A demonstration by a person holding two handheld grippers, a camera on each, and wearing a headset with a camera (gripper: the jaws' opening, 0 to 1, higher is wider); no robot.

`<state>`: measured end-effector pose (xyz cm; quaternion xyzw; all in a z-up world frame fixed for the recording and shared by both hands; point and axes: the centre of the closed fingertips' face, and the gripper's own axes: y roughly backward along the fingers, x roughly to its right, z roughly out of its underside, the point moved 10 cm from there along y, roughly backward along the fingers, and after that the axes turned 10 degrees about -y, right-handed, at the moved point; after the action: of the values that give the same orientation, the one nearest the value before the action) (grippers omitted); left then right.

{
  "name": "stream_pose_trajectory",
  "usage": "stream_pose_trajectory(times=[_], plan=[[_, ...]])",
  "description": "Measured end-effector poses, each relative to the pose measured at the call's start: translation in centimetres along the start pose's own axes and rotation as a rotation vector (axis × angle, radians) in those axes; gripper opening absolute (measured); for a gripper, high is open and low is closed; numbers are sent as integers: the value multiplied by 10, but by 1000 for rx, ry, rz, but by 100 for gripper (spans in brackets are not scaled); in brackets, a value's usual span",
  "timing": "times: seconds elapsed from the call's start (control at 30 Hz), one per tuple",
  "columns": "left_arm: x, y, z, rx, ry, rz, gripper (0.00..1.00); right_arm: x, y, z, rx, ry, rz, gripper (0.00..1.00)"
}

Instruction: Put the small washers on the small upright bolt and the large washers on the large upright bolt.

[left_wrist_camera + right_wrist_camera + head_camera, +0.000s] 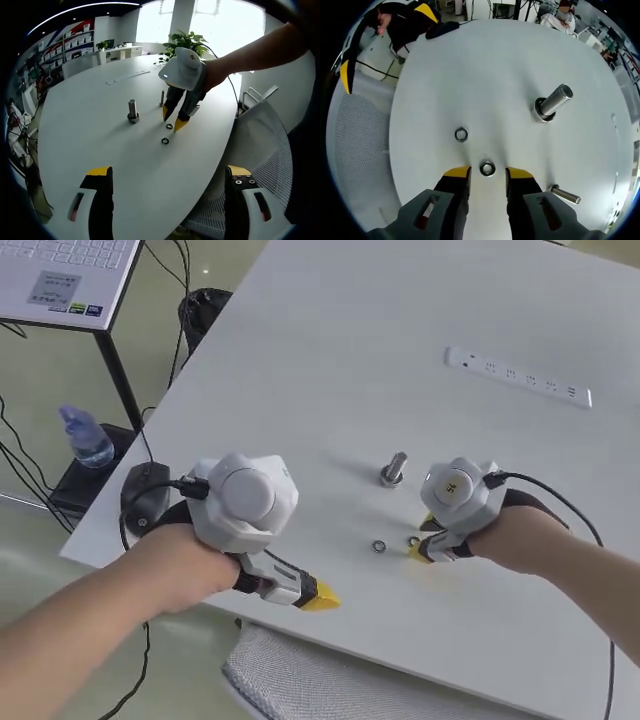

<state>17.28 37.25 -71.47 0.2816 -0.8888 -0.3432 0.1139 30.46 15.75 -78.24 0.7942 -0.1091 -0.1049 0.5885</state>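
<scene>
The large upright bolt [393, 470] [132, 111] [552, 102] stands mid-table. The thin small bolt [162, 97] [565, 194] is just beside my right gripper. Two small washers lie flat on the white table [330, 360]. One washer [487, 168] [170, 126] [414, 540] sits between the yellow tips of my right gripper [488, 172] [424, 538] [173, 120], which is open and pointed down at it. The other washer [461, 134] [164, 140] [380, 546] lies a little to its left. My left gripper [168, 170] [318, 597] hovers open near the table's front edge, holding nothing.
A white power strip [518, 377] lies at the far right of the table. A mesh chair [300, 670] sits under the front edge. Off the table's left side are a laptop [60, 280] and a water bottle [85, 437] on the floor.
</scene>
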Motion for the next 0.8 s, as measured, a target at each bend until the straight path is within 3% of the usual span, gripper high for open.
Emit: stream_pose_trajectory(times=[0.13, 0.8], plan=[[1, 1, 1, -11, -18, 5, 92, 0, 0, 0, -2, -2, 0, 29], [3, 3, 2, 8, 8, 2, 86, -3, 0, -1, -23, 2, 5, 20]])
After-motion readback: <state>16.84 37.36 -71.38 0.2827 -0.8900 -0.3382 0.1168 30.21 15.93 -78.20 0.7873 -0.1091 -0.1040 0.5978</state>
